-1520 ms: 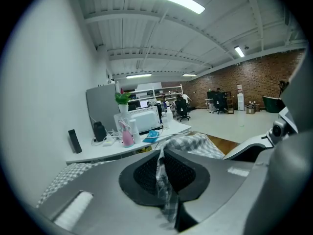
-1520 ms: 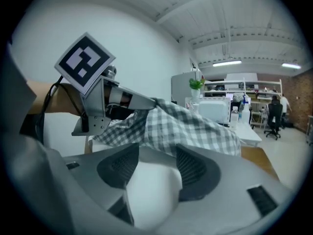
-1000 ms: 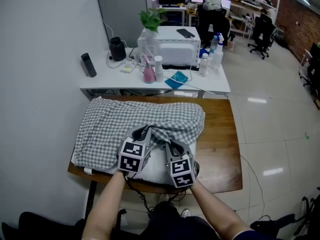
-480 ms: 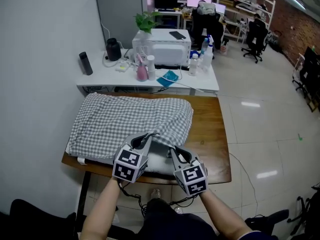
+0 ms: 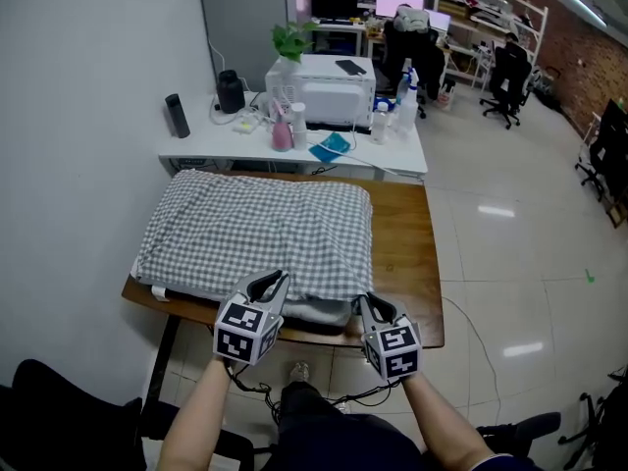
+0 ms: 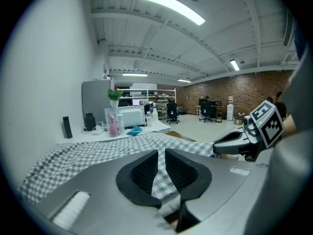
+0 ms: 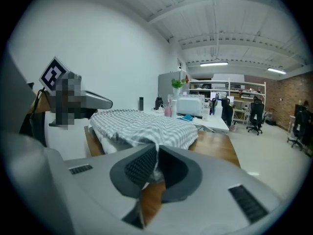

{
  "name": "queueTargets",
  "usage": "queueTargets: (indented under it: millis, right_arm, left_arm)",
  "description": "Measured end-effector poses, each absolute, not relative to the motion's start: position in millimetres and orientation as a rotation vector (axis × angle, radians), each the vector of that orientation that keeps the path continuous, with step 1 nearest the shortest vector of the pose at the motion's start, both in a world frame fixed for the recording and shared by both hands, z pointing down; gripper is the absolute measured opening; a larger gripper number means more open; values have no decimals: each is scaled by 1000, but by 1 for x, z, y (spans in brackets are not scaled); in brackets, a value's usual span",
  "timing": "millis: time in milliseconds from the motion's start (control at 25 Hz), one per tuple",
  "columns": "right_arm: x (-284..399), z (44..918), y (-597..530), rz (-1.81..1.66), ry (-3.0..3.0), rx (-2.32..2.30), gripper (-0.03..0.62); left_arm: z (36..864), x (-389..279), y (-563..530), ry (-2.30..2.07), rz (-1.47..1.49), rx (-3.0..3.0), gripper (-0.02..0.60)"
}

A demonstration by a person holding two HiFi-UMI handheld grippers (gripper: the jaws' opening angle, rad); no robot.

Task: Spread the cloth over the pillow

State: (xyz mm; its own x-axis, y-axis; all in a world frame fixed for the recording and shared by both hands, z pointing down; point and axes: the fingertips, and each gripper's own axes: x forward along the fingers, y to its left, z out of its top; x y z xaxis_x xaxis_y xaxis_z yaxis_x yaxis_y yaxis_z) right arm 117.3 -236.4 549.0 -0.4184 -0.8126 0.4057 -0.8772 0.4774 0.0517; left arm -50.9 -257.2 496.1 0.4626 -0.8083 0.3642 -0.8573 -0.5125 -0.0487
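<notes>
Two-handed, holds cloth [image 5: 260, 232] taut toward 6 o'clock to cover the pillow [image 5: 319, 313]; pinches its hem in right tool [image 5: 368, 304], opens left tool [image 5: 270, 281] around it.

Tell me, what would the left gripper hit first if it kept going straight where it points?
Probably the checked cloth on the pillow: its edge lies between the left gripper's opening jaws.

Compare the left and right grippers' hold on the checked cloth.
The left gripper's fingers are opening, with a gap around the checked cloth between them; the right gripper's fingers are pinched shut on it. The left gripper is partway along the cloth's near edge; the right gripper is at its near right corner. Both are at the near side of the pillow.
</notes>
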Motion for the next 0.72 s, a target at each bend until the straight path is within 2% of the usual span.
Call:
queueTargets:
  millis: [120,720]
  right_arm:
    - [124,560,-229,250,-2339,1398,18]
    - [139,625,-201,395,-2278,1321,26]
  left_arm:
    - [500,-64,-253,-1522,533,2519,57]
    - [480,-84,-231,-1712,472,2424,57]
